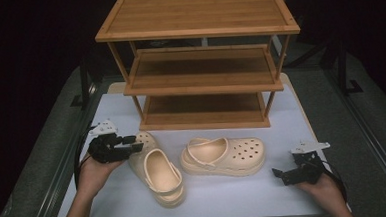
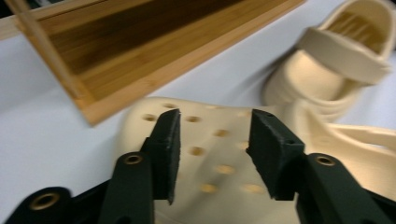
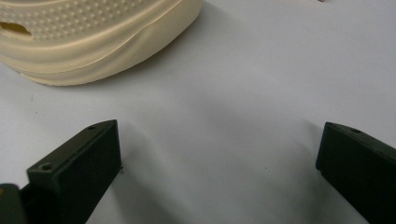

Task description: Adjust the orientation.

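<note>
Foam-like cream resin is what we judge the near clog (image 1: 157, 174) to be: light, springy, a little slick, so we would take it by the rim of the heel opening or the strap rather than the rounded toe. It lies on the white surface (image 1: 225, 192) in front of the bamboo shoe rack (image 1: 201, 63), beside its mate (image 1: 223, 156). The left gripper (image 1: 135, 144) hangs over its holed toe, fingers (image 2: 168, 149) parted and, as far as the blur lets us tell, not pressing. The right gripper (image 1: 279, 174) rests aside, fingers (image 3: 79, 168) spread wide, empty.
</note>
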Action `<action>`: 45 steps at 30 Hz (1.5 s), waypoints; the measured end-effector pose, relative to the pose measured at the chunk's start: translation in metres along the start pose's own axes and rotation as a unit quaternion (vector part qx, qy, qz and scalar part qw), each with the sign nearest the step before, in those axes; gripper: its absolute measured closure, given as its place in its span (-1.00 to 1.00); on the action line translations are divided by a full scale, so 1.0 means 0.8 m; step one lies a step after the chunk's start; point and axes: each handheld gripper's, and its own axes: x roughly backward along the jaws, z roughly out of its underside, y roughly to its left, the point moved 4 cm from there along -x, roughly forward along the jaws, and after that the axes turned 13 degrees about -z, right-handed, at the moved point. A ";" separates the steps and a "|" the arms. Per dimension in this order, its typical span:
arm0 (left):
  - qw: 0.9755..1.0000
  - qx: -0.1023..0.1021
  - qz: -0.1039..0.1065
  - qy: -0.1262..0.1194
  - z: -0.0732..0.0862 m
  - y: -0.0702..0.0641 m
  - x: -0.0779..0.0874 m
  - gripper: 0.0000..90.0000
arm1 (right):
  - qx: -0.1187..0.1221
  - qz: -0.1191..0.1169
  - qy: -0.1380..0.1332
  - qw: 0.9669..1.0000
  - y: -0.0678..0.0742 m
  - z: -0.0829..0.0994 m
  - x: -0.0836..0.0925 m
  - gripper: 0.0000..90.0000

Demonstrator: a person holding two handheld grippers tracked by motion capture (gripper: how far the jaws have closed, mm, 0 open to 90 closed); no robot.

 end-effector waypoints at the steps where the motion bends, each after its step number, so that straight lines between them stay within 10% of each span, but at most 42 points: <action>1: 1.000 -0.001 -0.002 -0.001 0.001 -0.006 0.003 0.09 | 0.000 0.000 0.000 1.000 0.000 0.000 0.000 -1.00; 17: 0.999 -0.018 -0.026 0.012 0.034 -0.053 0.003 0.06 | 0.001 0.000 -0.001 1.000 0.000 0.000 0.000 -1.00; 25: 0.999 -0.034 -0.034 0.017 0.033 -0.046 0.012 0.32 | 0.001 0.000 -0.001 1.000 0.000 0.000 0.000 -1.00; 31: 0.995 -0.049 -0.082 0.021 0.036 -0.023 0.025 0.75 | 0.001 0.000 -0.001 1.000 0.000 0.000 0.000 -1.00; 45: 0.995 -0.068 -0.079 -0.006 0.027 -0.010 0.024 0.86 | 0.001 0.000 -0.001 1.000 0.000 0.000 0.000 -1.00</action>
